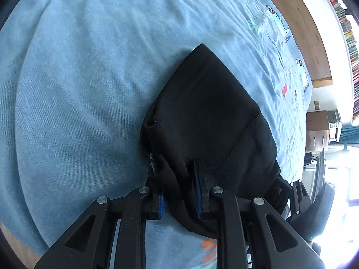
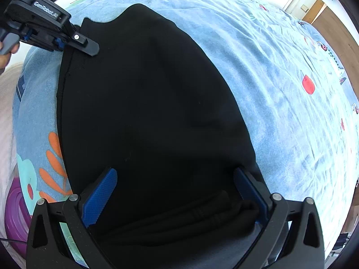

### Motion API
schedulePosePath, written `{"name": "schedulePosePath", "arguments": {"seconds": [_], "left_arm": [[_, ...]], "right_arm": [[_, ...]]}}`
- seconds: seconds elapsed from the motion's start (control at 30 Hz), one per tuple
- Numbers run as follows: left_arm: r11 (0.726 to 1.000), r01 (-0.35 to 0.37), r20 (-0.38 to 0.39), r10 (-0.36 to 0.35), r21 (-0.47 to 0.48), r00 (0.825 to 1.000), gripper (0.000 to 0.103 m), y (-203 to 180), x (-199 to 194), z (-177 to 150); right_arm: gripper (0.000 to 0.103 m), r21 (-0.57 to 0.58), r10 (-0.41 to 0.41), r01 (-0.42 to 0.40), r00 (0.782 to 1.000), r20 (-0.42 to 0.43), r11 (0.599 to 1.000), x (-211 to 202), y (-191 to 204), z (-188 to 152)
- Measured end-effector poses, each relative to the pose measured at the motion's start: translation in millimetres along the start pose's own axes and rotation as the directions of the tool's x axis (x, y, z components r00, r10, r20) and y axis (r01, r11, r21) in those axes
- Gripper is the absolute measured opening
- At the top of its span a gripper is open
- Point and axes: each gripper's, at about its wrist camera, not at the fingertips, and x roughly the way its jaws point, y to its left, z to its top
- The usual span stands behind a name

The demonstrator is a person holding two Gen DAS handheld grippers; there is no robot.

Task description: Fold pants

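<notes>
Black pants (image 2: 145, 112) lie folded on a light blue bedspread (image 2: 280, 89). In the left wrist view the pants (image 1: 206, 112) taper to a corner ahead. My left gripper (image 1: 179, 192) is shut on a bunched edge of the pants, cloth pinched between its blue pads. It also shows in the right wrist view (image 2: 67, 42) at the pants' far left corner. My right gripper (image 2: 175, 179) is open, its blue pads (image 2: 101, 197) set wide apart either side of the gathered waistband (image 2: 190, 215).
The bedspread (image 1: 78, 89) has printed shapes, orange and purple near the left edge (image 2: 51, 163) and red ones at the right (image 2: 307, 85). Wooden floor (image 1: 303, 22), a bookshelf (image 1: 350, 44) and furniture (image 1: 318, 130) lie beyond the bed.
</notes>
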Motion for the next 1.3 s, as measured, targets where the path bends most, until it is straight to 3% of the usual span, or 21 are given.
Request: {"name": "schedulePosePath", "arguments": {"seconds": [0.27,0.53,0.67,0.77,0.83,0.93,1.03,1.13,1.3], "left_arm": [[0.997,-0.019,0.028,0.017,0.076,0.999,0.012,-15,-9,-3],[0.993,-0.01,0.034,0.006,0.116,0.999,0.012,-27,-12,-4],[0.985,-0.006,0.049,-0.002,0.171,0.999,0.012,-41,-23,-5],[0.974,-0.001,0.068,-0.015,0.225,0.998,0.012,-59,-32,-7],[0.961,-0.001,0.085,-0.023,0.277,0.996,0.012,-76,-39,-10],[0.932,0.003,0.102,-0.043,0.362,0.994,0.012,-104,-47,-17],[0.886,-0.018,0.123,-0.044,0.464,0.991,0.012,-133,-48,-30],[0.848,-0.002,0.107,-0.064,0.53,0.992,0.012,-158,-42,-46],[0.753,-0.009,0.085,-0.062,0.658,0.994,0.012,-203,-21,-77]], "right_arm": [[0.103,-0.002,-0.019,0.019,1.0,-0.025,1.0,0,4,2],[0.103,-0.005,-0.083,0.083,0.987,-0.139,0.997,7,15,17],[0.103,0.018,-0.05,0.054,0.981,-0.185,0.998,0,12,25],[0.103,0.077,0.027,-0.013,0.98,-0.196,0.997,-15,5,28],[0.103,0.114,0.053,-0.034,0.984,-0.17,0.993,-33,0,29],[0.103,0.14,0.024,-0.009,0.994,-0.104,0.99,-67,-8,22],[0.103,0.173,-0.001,0.015,0.996,-0.084,0.985,-93,-19,2],[0.103,0.209,-0.03,0.054,0.993,-0.116,0.976,-103,-32,-31],[0.103,0.324,-0.037,0.069,0.994,-0.105,0.944,-114,-48,-95]]}}
